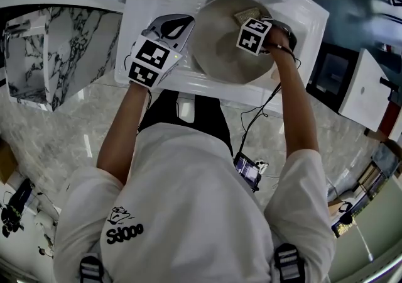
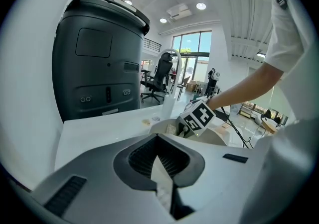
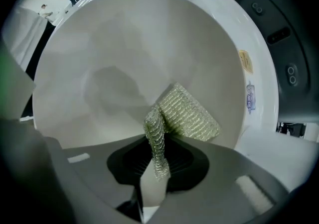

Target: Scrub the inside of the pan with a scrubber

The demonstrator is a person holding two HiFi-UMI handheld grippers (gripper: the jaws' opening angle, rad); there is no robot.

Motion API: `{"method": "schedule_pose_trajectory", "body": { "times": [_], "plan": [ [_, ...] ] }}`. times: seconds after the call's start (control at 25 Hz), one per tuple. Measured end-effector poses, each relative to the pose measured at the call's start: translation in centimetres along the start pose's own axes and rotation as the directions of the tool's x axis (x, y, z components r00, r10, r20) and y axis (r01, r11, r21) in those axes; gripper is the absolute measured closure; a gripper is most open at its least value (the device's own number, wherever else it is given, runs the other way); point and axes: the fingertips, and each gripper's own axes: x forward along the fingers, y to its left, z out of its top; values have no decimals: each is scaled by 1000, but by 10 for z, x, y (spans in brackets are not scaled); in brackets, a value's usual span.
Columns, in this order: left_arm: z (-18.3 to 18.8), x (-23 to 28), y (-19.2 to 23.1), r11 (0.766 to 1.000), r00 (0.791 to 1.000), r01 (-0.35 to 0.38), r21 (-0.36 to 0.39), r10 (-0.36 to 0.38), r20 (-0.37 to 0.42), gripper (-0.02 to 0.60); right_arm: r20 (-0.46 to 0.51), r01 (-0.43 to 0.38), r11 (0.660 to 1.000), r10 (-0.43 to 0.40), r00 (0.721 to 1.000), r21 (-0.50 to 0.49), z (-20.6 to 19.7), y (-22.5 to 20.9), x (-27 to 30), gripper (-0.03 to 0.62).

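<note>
Right gripper view: right hand-held gripper (image 3: 157, 144) clamps scrubber (image 3: 188, 114) against pan (image 3: 124, 44) wall, lower centre, for scrubbing. Left hand-held gripper (image 2: 159, 143), jaws together, at pan's left edge, probably steadying.

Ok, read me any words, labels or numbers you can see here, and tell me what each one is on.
Shirt print: short dark word, too distorted to read.
Yellow sticker, blue sticker on the sink: too small to read.
Left marker cube, right marker cube: square patterns, no letters.
</note>
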Motion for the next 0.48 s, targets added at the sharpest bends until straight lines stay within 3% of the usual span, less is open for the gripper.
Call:
{"method": "schedule_pose_trajectory", "body": {
  "times": [0.32,0.4,0.48],
  "plan": [
    [-13,-9,10,1000,999,-28,-7,27,-20,577,47,42,997,-46,998,70,39,-17,7,520],
    [-14,-9,10,1000,999,-27,-14,27,-23,577,94,11,992,-23,995,122,51,-16,6,520],
    [-14,-10,11,1000,999,-27,-14,27,-24,577,181,-86,967,43,983,240,67,-12,3,519]
  ]
}}
